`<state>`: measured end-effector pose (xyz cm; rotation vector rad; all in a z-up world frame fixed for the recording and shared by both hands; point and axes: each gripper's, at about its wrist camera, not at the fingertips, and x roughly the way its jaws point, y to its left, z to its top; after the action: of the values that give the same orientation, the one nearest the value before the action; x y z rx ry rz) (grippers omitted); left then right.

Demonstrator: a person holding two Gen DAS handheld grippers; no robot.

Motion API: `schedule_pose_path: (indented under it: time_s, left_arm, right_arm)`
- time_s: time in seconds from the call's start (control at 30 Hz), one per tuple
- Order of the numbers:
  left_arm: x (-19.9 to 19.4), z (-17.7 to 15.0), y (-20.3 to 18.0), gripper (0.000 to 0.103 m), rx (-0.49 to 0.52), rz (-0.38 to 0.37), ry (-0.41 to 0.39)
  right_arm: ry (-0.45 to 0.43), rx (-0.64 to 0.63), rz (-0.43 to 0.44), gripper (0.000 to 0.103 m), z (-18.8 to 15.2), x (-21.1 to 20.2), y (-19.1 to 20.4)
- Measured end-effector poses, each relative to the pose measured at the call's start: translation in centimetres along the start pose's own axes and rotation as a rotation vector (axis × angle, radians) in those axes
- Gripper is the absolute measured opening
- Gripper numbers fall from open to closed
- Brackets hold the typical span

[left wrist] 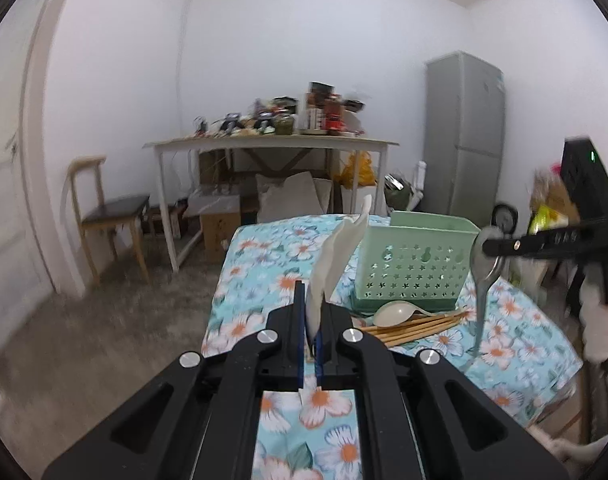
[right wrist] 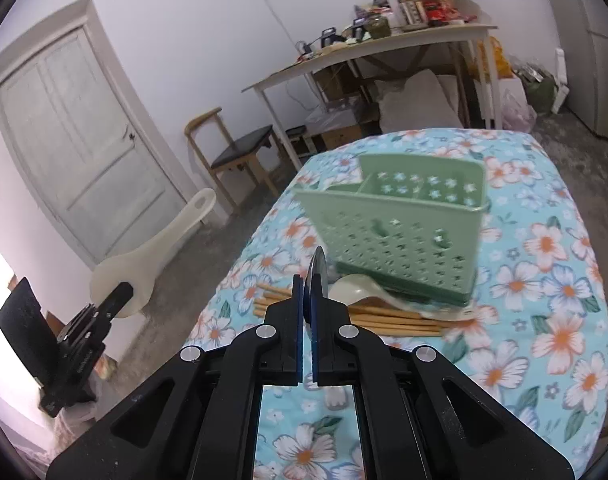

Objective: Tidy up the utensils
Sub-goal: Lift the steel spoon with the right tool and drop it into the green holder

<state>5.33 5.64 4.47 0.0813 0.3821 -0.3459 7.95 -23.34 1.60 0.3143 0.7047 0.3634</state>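
Observation:
My left gripper (left wrist: 312, 300) is shut on a white rice paddle (left wrist: 336, 256), held up above the table's near left; the paddle also shows in the right wrist view (right wrist: 143, 256). My right gripper (right wrist: 308, 292) is shut on a metal spoon (right wrist: 318, 276), which hangs handle-down in the left wrist view (left wrist: 482, 280). A green perforated utensil caddy (left wrist: 412, 268) stands on the floral tablecloth (right wrist: 544, 280); it also shows in the right wrist view (right wrist: 396, 232). A beige spoon (left wrist: 396, 314) and several wooden chopsticks (left wrist: 420, 326) lie in front of it.
A white side table (left wrist: 271, 146) piled with jars and clutter stands behind, with boxes underneath. A wooden chair (left wrist: 111, 208) is at the left, a grey fridge (left wrist: 464, 132) at the right, a white door (right wrist: 71, 140) beyond the chair.

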Motion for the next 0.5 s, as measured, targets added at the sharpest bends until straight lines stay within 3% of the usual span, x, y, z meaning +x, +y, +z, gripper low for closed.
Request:
schedule_pose_path:
  time_s: [0.33,0.5]
  left_arm:
    - [3.6,6.2,-2.8,0.003,0.303,-0.049,0.081]
    - [6.2,8.6,-3.3,0.003,0.435,-0.117,0.205]
  right_arm:
    - [-0.118,-0.041,0.017,0.001,3.3,-4.1,-1.1]
    - [-0.178,-0.059,0.046,0.001,5.9,-5.9,-2.3]
